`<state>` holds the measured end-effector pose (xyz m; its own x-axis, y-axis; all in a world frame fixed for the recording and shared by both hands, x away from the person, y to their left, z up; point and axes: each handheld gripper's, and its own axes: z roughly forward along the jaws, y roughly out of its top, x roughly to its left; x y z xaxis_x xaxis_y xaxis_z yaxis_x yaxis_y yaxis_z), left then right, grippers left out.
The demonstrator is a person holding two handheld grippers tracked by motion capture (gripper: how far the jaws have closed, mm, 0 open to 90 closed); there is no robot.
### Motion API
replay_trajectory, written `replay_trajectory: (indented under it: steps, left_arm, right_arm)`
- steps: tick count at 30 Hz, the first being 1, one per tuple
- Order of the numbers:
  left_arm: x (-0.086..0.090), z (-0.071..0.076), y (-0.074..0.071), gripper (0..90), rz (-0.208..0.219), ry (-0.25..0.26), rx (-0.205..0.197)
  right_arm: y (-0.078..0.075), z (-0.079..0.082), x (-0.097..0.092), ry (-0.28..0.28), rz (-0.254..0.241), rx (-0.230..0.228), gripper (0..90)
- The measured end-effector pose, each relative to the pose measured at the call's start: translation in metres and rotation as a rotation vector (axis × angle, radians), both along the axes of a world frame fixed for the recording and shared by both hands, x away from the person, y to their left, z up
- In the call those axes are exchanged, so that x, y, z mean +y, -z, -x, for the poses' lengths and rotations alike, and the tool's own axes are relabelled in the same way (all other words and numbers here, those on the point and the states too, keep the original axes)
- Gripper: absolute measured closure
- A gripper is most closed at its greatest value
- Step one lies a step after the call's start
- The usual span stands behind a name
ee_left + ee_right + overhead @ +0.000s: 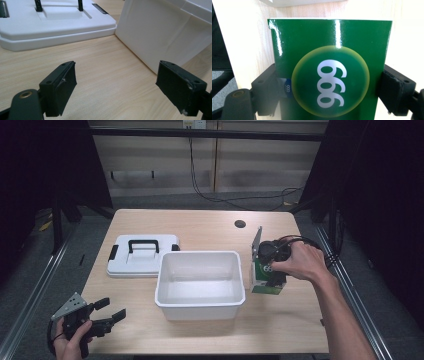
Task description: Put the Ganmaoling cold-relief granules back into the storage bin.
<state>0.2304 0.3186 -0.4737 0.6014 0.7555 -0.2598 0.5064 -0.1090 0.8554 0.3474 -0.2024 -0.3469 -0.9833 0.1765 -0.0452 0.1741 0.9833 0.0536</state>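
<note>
right tongs (329,82) clamp green box (332,62) | left tongs (125,87) released | risk: glossy box slips, you miss white bin (200,297)

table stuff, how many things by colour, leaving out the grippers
white: 2, the bin and the lid
green: 1, the box between the right gripper's jaws
total: 3
</note>
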Motion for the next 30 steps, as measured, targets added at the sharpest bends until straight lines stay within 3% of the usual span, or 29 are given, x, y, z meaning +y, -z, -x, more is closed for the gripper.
replay_trajectory:
  steps: [18,21,30]
  left_arm:
    - [-0.001,0.0,0.0,15.9,0.001,0.001,0.002]
    - [0.0,-0.001,0.0,15.8,0.002,0.001,0.003]
    - [-0.001,-0.001,0.0,15.8,-0.001,0.002,0.002]
  right_arm:
    - [-0.029,-0.001,0.002,0.005,-0.002,-0.022,15.9]
    - [-0.039,-0.002,0.005,0.002,0.011,-0.029,15.9]
    - [-0.052,0.0,0.017,-0.025,-0.015,-0.018,15.9]
